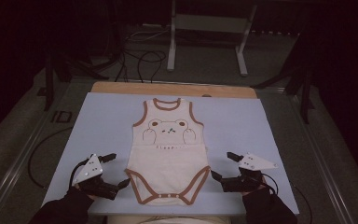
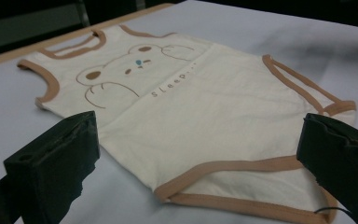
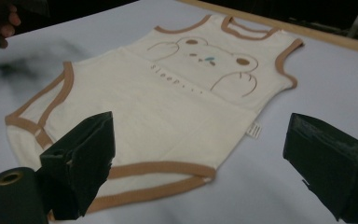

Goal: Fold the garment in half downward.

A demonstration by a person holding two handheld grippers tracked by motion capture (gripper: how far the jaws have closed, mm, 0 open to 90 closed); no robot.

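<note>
The left tool (image 1: 114, 170) sits near the counter's front-left corner, jaws spread wide and empty, just beside the left leg opening of the cream sleeveless baby bodysuit with brown trim and a bear drawing (image 1: 168, 154). The bodysuit lies flat and face up at the middle of the pale blue counter (image 1: 98, 116), neck toward the far edge, snap crotch at the front edge. The right tool (image 1: 223, 165), near the front-right corner, likewise gapes empty just beside the right leg opening.
</note>
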